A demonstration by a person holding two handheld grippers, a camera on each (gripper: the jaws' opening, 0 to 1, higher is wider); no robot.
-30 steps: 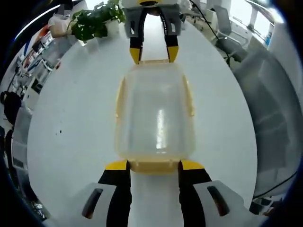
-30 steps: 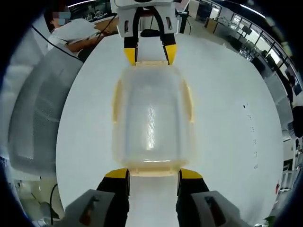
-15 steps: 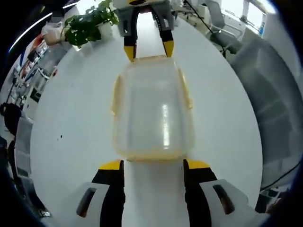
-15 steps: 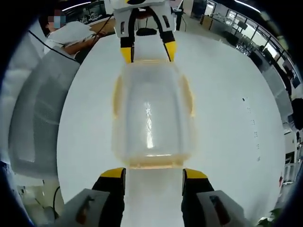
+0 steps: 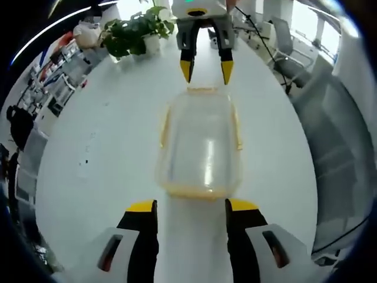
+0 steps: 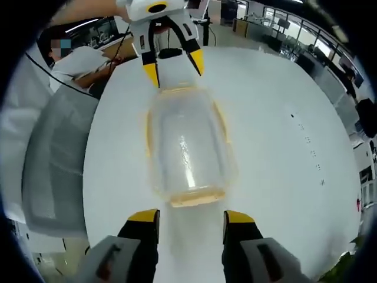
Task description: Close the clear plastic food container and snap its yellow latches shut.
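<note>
Both grippers have backed off since 0.5 s ago: then their yellow tips sat right at the container's short ends, now there's bare table between tips and box at each end. The far gripper in each view looks smaller and farther off than before.

Count: 1 container (image 5: 200, 147), lid on, w/ yellow latches (image 5: 237, 127) along its sides and ends; 2 grippers. Left gripper (image 5: 191, 206) fingers spread, holding nothing. Right gripper (image 6: 191, 216) same, spread and empty. In the left gripper view the right gripper (image 5: 206, 69) hangs just past the box's far end, tips apart; in the right gripper view the left gripper (image 6: 174, 66) does likewise.

Container: clear, slightly frosted plastic, rounded rectangle, glossy top w/ a light streak; sits flat near the middle of the table (image 5: 106, 159), well in from its edges. Table: white, smooth, round-edged. 1 potted plant (image 5: 138, 32), leafy green, at the table's far edge in the left gripper view.
</note>
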